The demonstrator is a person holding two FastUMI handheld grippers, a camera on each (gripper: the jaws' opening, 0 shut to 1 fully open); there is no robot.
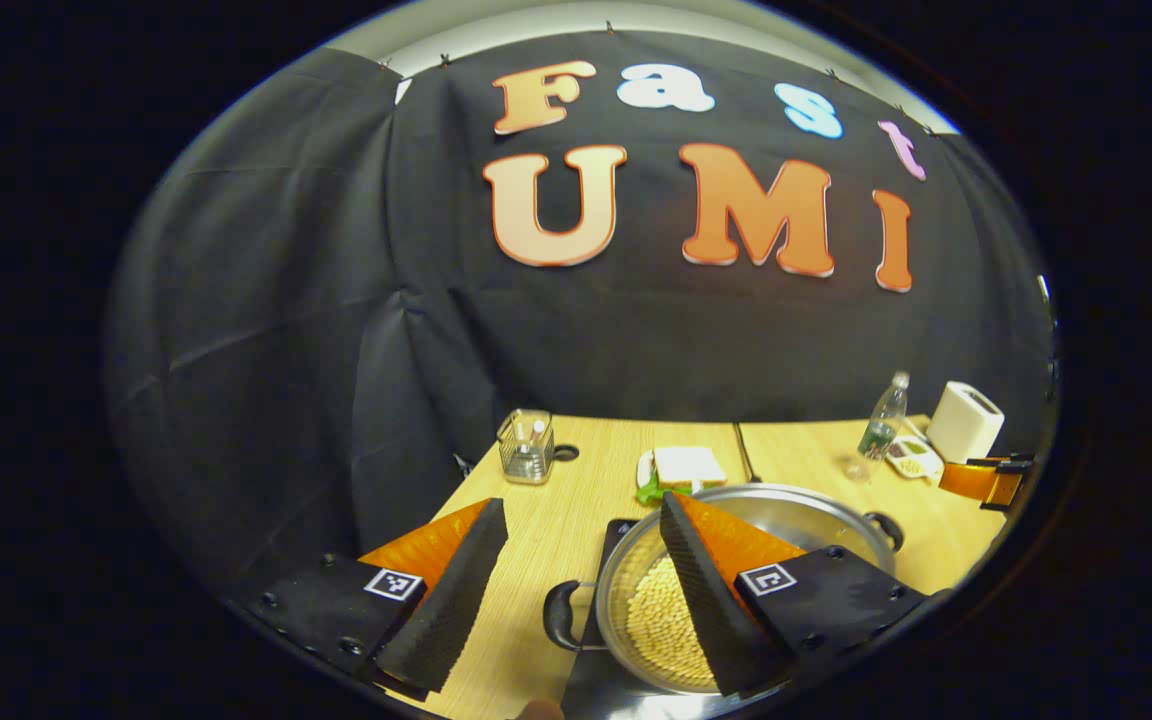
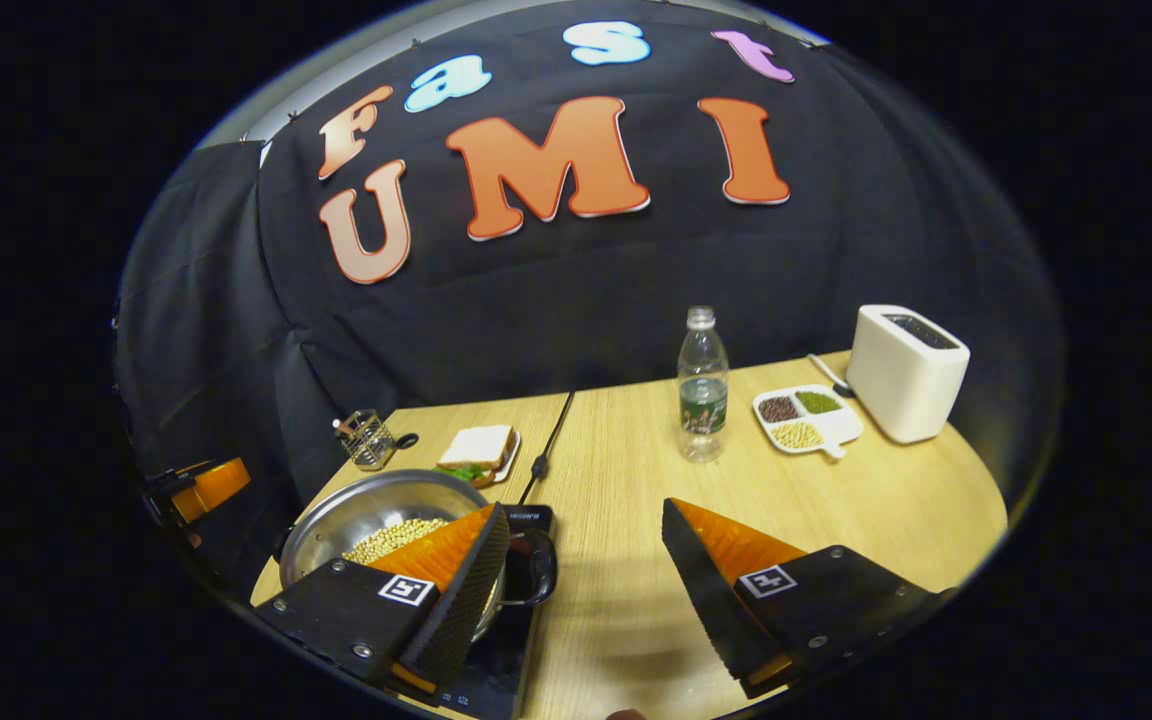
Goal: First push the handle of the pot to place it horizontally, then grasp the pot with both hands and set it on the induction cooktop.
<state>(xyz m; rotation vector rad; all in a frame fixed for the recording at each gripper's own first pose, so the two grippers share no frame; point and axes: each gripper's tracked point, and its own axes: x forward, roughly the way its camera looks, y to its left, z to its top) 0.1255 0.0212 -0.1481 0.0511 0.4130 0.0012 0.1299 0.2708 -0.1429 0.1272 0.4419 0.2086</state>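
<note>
Table (image 2: 636, 480): 1 pot (image 2: 376, 510), 1 cooktop (image 2: 511, 640), 2 open grippers (image 1: 586, 590) (image 2: 586, 590).

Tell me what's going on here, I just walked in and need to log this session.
A person holds a two-finger gripper in each hand at a wooden table. The pot of pale beans sits on the induction cooktop. The left gripper and right gripper both have their jaws open, one on each side of the pot near its loop handles, neither gripping it. A sandwich, water bottle, toaster and a divided dish stand further back.
</note>
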